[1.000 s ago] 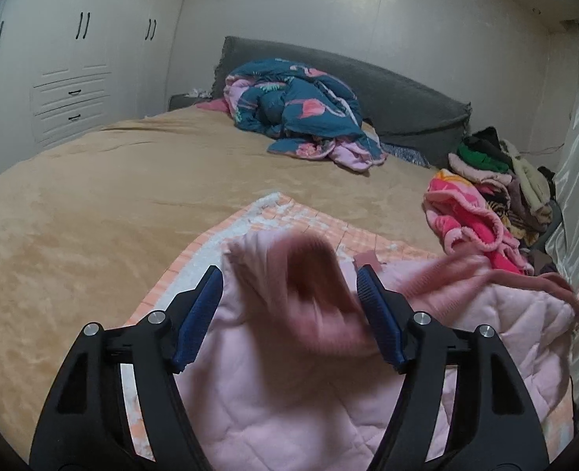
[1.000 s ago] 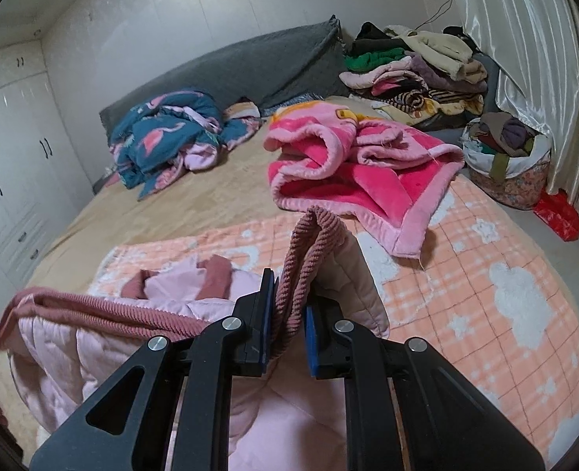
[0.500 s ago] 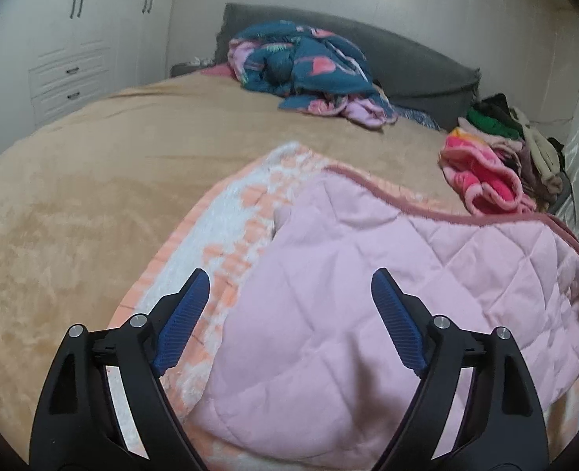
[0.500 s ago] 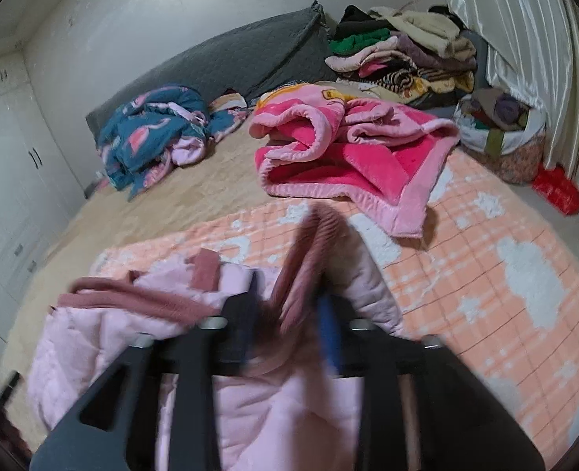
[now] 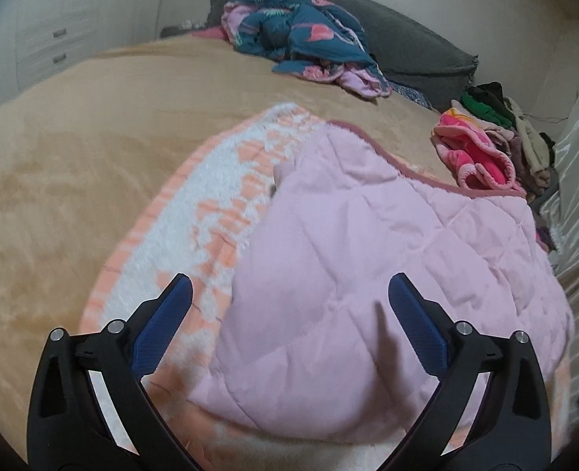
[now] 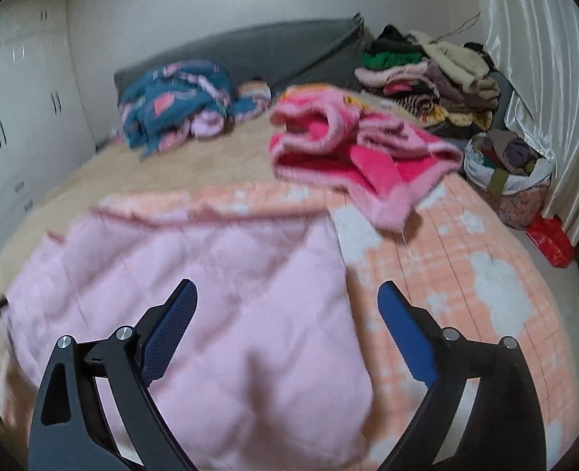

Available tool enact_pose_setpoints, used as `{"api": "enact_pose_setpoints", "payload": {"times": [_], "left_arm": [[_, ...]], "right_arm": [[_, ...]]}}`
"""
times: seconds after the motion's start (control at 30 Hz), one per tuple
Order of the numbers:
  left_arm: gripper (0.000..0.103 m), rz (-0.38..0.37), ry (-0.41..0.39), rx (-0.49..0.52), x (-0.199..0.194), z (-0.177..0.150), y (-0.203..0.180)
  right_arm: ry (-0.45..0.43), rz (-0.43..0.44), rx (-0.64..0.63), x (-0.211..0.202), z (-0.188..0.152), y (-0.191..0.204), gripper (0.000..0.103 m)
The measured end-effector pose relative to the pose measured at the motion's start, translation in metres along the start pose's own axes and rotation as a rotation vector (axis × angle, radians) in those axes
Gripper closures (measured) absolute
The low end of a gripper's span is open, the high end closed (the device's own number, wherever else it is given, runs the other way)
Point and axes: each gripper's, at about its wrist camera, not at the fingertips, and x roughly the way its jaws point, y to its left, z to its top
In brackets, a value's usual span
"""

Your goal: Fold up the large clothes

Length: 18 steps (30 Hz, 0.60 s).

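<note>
Pink quilted garment (image 5: 368, 274): spread flat on the peach-and-white blanket, quilted side up; a darker pink ribbed trim is seen along its far edge.
Peach-and-white blanket (image 5: 195, 243): laid over the tan bed cover; it is left bare on both sides of the pink quilted garment.
Left gripper (image 5: 289, 314): held above the near part of the pink quilted garment; its jaws have just been opening and are now spread wide, with nothing clamped; the blue pads are kept clear of the fabric.
Right gripper (image 6: 287, 314): held above the pink quilted garment's right edge; its jaws have just been opening and are set wide apart, with nothing gripped.
Tan bed cover (image 5: 73, 157): seen beyond and to the left of the pink quilted garment.
Hot-pink fleece (image 6: 352, 149): crumpled beyond the pink quilted garment, partly resting on the blanket's far side.
Teal patterned bundle (image 5: 301, 35): heaped well beyond the pink quilted garment, against the grey headboard (image 5: 415, 51).
Stacked clothes (image 6: 426, 78): piled far beyond the pink quilted garment, beside the pale curtain (image 6: 536, 59).
White wardrobe (image 6: 22, 98): stood far left of the pink quilted garment.
</note>
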Motion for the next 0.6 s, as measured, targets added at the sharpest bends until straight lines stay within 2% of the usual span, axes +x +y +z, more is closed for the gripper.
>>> {"api": "enact_pose_setpoints", "payload": {"times": [0.1, 0.2, 0.27, 0.33, 0.37, 0.4, 0.43, 0.5, 0.6], "left_arm": [[0.01, -0.027, 0.043, -0.013, 0.006, -0.006, 0.003], [0.01, 0.035, 0.048, 0.06, 0.011, -0.011, -0.007], [0.01, 0.039, 0.053, 0.094, 0.014, -0.015, -0.012], [0.014, 0.021, 0.06, 0.092, 0.017, -0.016, -0.013], [0.036, 0.02, 0.054, 0.091, 0.017, -0.017, -0.015], [0.055, 0.027, 0.046, 0.093, 0.017, -0.017, -0.015], [0.06, 0.031, 0.038, 0.102, 0.016, -0.017, -0.018], [0.081, 0.07, -0.004, 0.162, 0.012, -0.018, -0.032], [0.086, 0.099, -0.061, 0.179, 0.008, -0.013, -0.042]], "right_arm": [[0.038, 0.026, 0.0, 0.01, -0.016, -0.005, 0.011], [0.069, 0.045, -0.03, 0.018, -0.028, -0.002, 0.017], [0.073, 0.031, -0.071, 0.022, -0.035, 0.003, 0.02], [0.069, 0.009, -0.09, 0.025, -0.038, 0.005, 0.033], [0.064, -0.008, -0.099, 0.025, -0.039, 0.005, 0.054], [0.064, -0.006, -0.104, 0.026, -0.041, 0.005, 0.069], [0.057, -0.001, -0.105, 0.025, -0.043, 0.006, 0.073], [0.035, -0.016, -0.111, 0.022, -0.044, 0.009, 0.082], [-0.001, -0.023, -0.041, 0.017, -0.038, 0.006, 0.087]]}}
